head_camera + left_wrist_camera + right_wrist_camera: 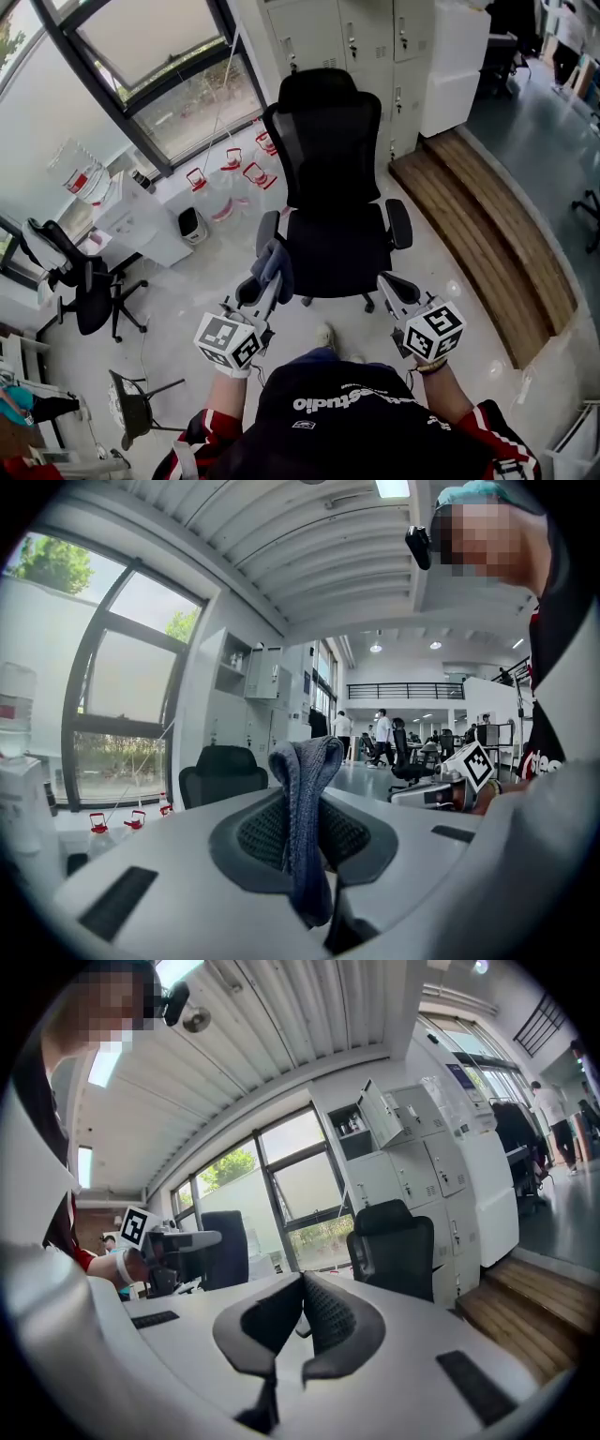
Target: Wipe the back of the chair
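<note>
me: Left gripper (267,286) is nearest, low by my chest. Jaws are clamped on a folded blue-grey knit cloth (275,264), with 1 floppy lobe standing up past the ribbed black pads. Right gripper (392,286): jaws pressed together, nothing in them.

QA: chair?

me: Black mesh-back office chair (328,159) is just ahead, seat facing me. Cloth is near the padded armrest (267,230) on my left, not on the backrest yet.

QA: risks?

me: 3, my read.
- It sits on a wheeled base (368,302) on a glossy smooth floor (206,281), so a push likely rolls or swivels it. The empty gripper could brace it.
- Mesh looks springy and open-weave, so it may snag the knit.
- Cloth is soft and the grip is narrow, so drag could pull it out.
</note>
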### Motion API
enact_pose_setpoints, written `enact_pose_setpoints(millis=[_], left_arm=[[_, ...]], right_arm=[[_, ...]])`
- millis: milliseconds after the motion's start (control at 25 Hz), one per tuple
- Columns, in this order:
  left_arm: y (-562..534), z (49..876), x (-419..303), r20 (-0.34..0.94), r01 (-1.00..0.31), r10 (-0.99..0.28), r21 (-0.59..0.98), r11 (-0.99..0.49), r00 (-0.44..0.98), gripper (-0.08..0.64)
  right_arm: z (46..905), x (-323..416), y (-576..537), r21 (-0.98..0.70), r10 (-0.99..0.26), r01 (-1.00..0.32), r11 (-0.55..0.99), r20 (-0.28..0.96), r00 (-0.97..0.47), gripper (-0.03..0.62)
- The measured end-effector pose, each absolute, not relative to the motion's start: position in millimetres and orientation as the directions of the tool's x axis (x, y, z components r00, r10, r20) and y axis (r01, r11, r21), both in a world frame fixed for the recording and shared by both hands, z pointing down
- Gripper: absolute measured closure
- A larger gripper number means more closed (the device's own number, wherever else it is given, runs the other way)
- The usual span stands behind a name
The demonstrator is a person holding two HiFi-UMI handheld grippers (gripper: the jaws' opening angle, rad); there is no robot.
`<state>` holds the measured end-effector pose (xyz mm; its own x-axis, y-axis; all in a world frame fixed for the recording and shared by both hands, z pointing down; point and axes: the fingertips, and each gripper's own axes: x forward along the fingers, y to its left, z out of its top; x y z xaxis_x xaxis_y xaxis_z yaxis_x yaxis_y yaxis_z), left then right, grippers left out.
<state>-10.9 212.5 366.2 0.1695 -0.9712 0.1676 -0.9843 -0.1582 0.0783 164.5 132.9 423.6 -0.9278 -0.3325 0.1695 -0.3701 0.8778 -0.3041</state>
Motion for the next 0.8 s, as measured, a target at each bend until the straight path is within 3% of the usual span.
enact_pose_setpoints(millis=[400, 800], left_arm=[[129.3, 396.9, -69.8, 0.167, -0.983, -0.974, 0.119, -0.138, 0.156, 0.497], [2.4, 397.0, -165.5, 0.166, -0.979, -0.970, 0.131, -0.156, 0.177, 0.497]], right_arm=[[439.8, 126.7, 59.9, -0.294, -0.360, -0.407, 0.865, 0.201, -0.911, 0.578], [422.6, 33.4, -54.6, -0.263, -0.380, -0.424, 0.866, 0.204, -0.902, 0.578]])
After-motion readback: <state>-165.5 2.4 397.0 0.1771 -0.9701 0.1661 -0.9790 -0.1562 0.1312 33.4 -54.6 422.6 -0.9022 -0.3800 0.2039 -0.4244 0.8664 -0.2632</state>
